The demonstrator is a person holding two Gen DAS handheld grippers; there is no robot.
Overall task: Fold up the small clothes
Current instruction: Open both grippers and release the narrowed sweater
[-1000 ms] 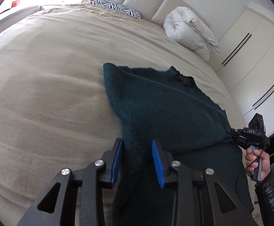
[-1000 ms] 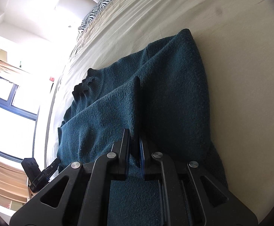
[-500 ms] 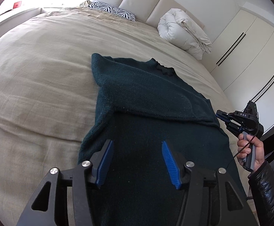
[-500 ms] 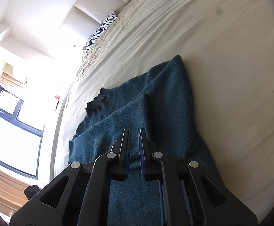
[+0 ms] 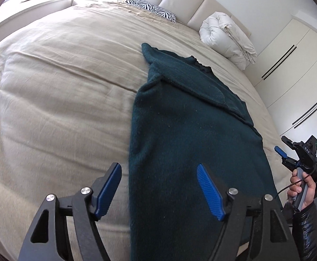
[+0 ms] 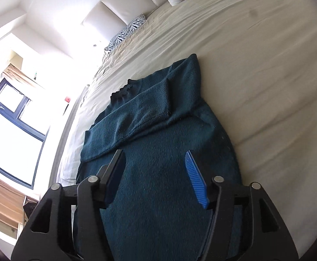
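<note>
A dark teal knitted sweater (image 5: 186, 130) lies flat on the beige bed (image 5: 60, 91), its collar at the far end and both sleeves folded in over the body. My left gripper (image 5: 158, 180) is open and empty, hovering over the sweater's near left edge. My right gripper (image 6: 156, 169) is open and empty above the sweater's (image 6: 158, 174) near part. It also shows in the left wrist view (image 5: 284, 154), held in a hand beside the sweater's right edge.
A rolled white duvet (image 5: 226, 37) and a zebra-print pillow (image 5: 152, 8) lie by the padded headboard. White wardrobe doors (image 5: 300, 69) stand to the right of the bed. A window (image 6: 8, 117) is on the far side.
My right gripper has let go of the sleeve and opened. My left gripper has opened wider and pulled back. The sleeve now lies folded across the sweater's body.
</note>
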